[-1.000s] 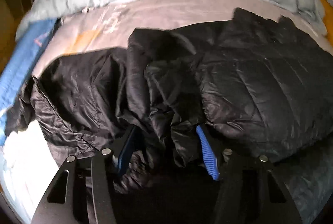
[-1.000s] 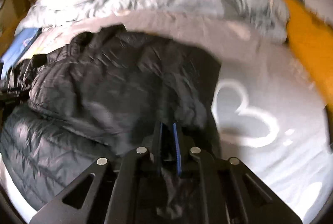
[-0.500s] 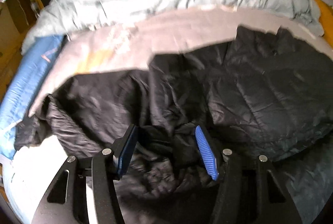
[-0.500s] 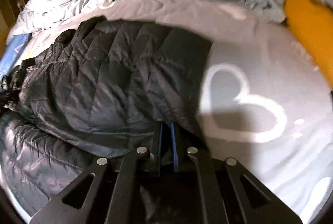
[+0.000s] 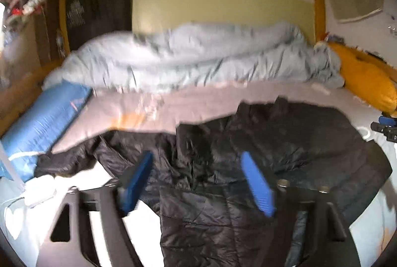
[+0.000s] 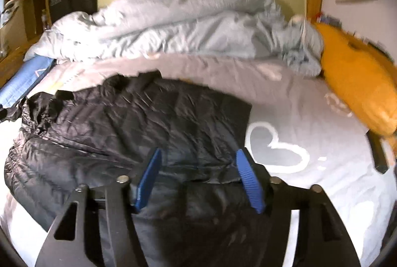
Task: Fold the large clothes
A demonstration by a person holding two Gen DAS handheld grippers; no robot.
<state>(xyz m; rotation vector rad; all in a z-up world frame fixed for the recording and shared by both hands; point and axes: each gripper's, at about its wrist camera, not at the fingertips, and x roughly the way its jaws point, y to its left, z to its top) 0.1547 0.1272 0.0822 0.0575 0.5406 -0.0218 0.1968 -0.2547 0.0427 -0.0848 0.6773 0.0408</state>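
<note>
Left gripper (image 5: 196, 180) & right gripper (image 6: 198, 177): jaws opening wide, nothing clamped, above black puffer jacket (image 6: 139, 123) lying on bed sheet (image 6: 310, 98).
Jacket looks light, soft, slippery w/ springy fill; best pinched at hem or shoulder seams, pressed flat after folding.

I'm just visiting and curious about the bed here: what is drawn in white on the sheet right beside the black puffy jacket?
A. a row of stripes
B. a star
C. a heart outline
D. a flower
C: in the right wrist view a white heart outline lies on the pale sheet just right of the black jacket.
</note>
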